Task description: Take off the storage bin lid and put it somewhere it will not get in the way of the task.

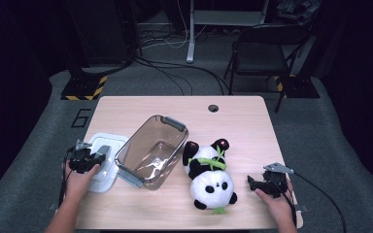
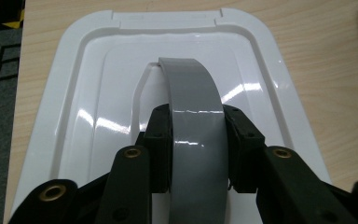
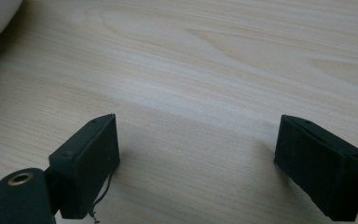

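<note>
Two grippers in play. L gripper [image 2: 196, 140] is clamped on the grey handle [image 2: 196, 116] of the white lid [image 2: 98, 93]; in the left gripper view both jaws sit tight against the handle's sides, strap arching up and away between them. Lid lies flat on the table [image 1: 233, 121], directly under and ahead of L gripper [image 1: 85, 159], touching or just beside the clear bin [image 1: 153, 150] to that gripper's right. R gripper [image 3: 196, 163] jaws spread wide, nothing between them, just bare wood beneath; it sits near the table's right edge w/ the panda plush [image 1: 209, 174] just to its left.

Step in hand, as I judge it: lift lid by handle and bring it over the bin. To do it well: keep grip centred on strap so lid hangs level, raise straight up before moving sideways, line up lid's long side w/ bin's long side, since bin sits angled. Bin looks empty and panda lies outside, so the toy prob. belongs in first; R gripper is well placed for that.

Surface: light wood-grain tabletop, small round cable hole at far edge. Room: dark, grey carpet, folding chair [image 1: 267, 53] and loose cables beyond table, yellow-black hazard tape far left.
</note>
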Demonstrator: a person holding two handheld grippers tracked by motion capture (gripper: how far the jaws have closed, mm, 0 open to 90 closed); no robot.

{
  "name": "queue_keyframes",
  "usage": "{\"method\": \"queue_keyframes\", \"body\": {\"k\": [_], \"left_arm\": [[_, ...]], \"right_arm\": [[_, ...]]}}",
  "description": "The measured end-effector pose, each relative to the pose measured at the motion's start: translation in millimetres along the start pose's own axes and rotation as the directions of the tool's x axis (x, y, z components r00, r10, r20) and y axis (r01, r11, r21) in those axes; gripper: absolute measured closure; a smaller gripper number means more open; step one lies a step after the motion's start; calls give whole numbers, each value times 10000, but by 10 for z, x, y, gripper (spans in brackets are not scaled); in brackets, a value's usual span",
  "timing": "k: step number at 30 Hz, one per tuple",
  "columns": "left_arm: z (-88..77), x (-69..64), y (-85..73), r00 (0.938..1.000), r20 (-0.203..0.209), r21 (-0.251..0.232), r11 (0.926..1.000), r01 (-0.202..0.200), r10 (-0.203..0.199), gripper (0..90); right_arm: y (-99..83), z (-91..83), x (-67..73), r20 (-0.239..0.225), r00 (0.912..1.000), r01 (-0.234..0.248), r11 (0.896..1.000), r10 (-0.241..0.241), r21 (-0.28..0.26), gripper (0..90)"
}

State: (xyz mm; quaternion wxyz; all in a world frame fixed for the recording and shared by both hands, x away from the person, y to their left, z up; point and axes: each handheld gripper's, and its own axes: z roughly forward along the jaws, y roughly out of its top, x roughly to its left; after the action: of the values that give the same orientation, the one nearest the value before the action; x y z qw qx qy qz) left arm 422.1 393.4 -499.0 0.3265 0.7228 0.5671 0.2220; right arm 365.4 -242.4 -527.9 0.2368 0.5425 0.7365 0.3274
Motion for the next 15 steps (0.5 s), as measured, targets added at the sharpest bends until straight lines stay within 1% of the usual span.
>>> {"method": "queue_keyframes", "body": {"k": [3,6,9,10,12,13,15], "left_arm": [[-15,6,-2,9997,151,-11,9998,175,-175,628],[-25,12,-4,9996,196,107,9997,218,-220,586],[-65,4,3,9996,230,187,9997,175,-179,539],[-88,-2,11,9995,255,174,9997,156,-160,533],[-141,-13,22,9997,206,-39,9999,125,-124,519],[-170,-13,29,9993,289,-69,9997,240,-238,512],[-223,-17,53,9988,374,-141,9994,322,-316,503]], "right_arm": [[0,0,0,1,10000,-1,10000,1,1,130],[0,0,1,3,10000,-4,10000,4,-1,130],[-3,-3,6,42,10000,-16,10000,16,-11,132],[-4,-4,8,32,10000,-20,10000,20,-21,133],[-5,-5,9,28,10000,-16,10000,16,-10,133],[-4,-5,9,29,10000,-16,10000,16,-7,133],[-4,-5,9,32,10000,-21,10000,22,-10,133]]}}
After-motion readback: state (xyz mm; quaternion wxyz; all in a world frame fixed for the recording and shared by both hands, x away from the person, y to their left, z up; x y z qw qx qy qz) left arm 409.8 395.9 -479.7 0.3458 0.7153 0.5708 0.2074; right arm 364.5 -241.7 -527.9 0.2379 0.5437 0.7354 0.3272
